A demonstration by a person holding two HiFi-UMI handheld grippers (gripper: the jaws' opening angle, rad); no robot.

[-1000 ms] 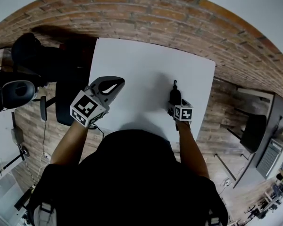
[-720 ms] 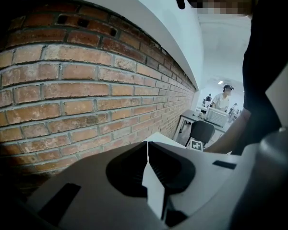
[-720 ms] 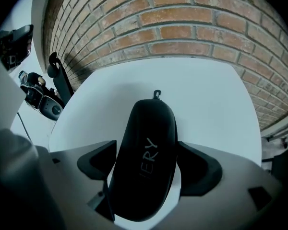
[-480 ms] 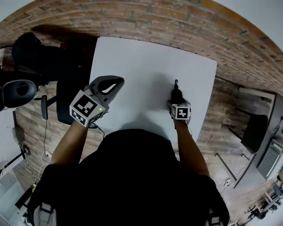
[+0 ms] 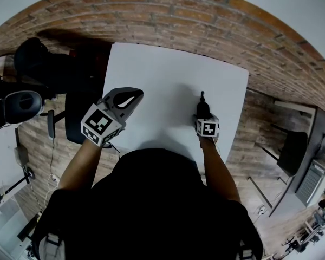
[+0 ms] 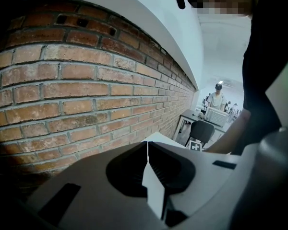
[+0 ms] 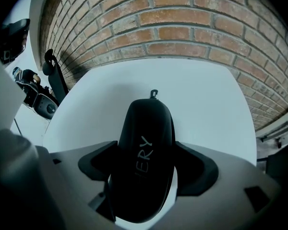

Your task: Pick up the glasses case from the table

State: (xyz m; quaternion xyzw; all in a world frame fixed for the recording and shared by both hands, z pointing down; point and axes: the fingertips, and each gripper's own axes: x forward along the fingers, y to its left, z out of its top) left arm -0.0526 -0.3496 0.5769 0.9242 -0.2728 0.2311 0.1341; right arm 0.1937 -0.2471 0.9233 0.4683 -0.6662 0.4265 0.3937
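Office-like workroom; brick wall (image 5: 168, 10), white table (image 5: 173, 75), far desk (image 6: 188, 114), office chair (image 6: 201, 131).

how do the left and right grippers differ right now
The right gripper is shut on the black glasses case; the left gripper is shut on nothing. The right gripper points straight across the white table at the brick wall; the left gripper is angled toward the right one. Both are held over the table.

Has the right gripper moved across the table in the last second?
No. The right gripper, shut on the glasses case, sits as near the table's right edge as before.
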